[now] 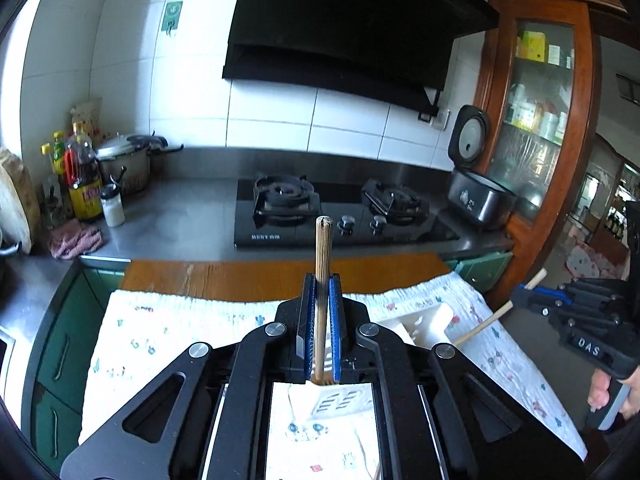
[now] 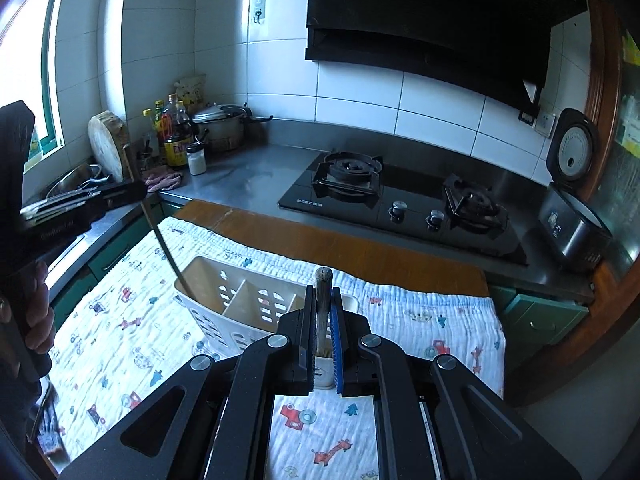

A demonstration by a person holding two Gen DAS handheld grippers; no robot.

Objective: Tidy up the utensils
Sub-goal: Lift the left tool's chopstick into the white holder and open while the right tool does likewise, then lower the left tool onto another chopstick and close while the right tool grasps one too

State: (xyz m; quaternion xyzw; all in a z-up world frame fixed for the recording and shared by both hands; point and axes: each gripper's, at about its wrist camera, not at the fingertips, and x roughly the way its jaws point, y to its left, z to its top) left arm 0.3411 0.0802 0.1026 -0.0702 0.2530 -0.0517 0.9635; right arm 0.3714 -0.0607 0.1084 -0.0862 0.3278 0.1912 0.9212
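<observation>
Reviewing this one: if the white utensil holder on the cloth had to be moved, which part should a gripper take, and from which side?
Its top rim, on a long wall between two dividers, coming from above. The white utensil holder looks too wide to span, but its walls are thin and upright and its top is open.
</observation>
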